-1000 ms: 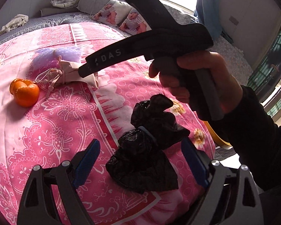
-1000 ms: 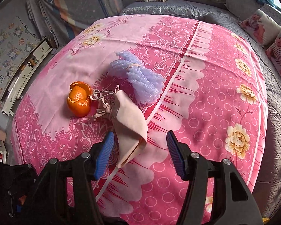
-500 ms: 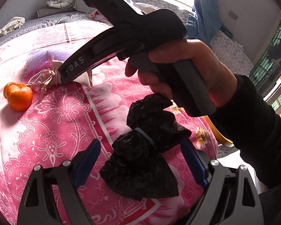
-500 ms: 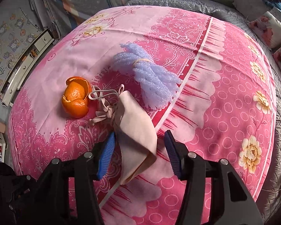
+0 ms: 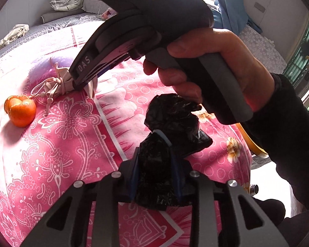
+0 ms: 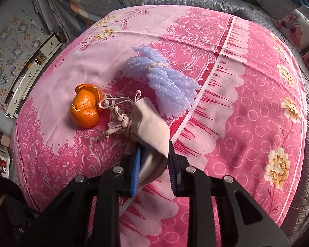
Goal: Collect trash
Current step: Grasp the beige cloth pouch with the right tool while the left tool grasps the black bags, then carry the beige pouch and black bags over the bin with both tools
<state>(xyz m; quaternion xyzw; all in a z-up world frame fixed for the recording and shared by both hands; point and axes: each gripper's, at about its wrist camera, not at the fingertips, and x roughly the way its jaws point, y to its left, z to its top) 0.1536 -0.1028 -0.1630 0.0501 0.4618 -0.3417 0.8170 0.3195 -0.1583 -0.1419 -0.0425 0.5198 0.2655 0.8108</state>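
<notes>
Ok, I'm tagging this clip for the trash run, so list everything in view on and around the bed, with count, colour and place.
black plastic bag: one, black, crumpled on the near part of the bedspread, squeezed between the left gripper's pads.
cloth pouch: one, beige with a drawstring, mid-bed, its near end pinched by the right gripper.
orange: one, orange, partly peeled, beside the pouch's drawstring.
foam bundle: one, lilac, tied with a band, just beyond the pouch.
bedspread: one, pink floral, covering the bed.
pillows: at least two, printed, at the bed's far edge.
left gripper: black with blue pads; jaws just closed on the bag.
right gripper: same build; jaws just closed on the pouch.
hand: one, dark sleeve, gripping the right gripper's handle.
</notes>
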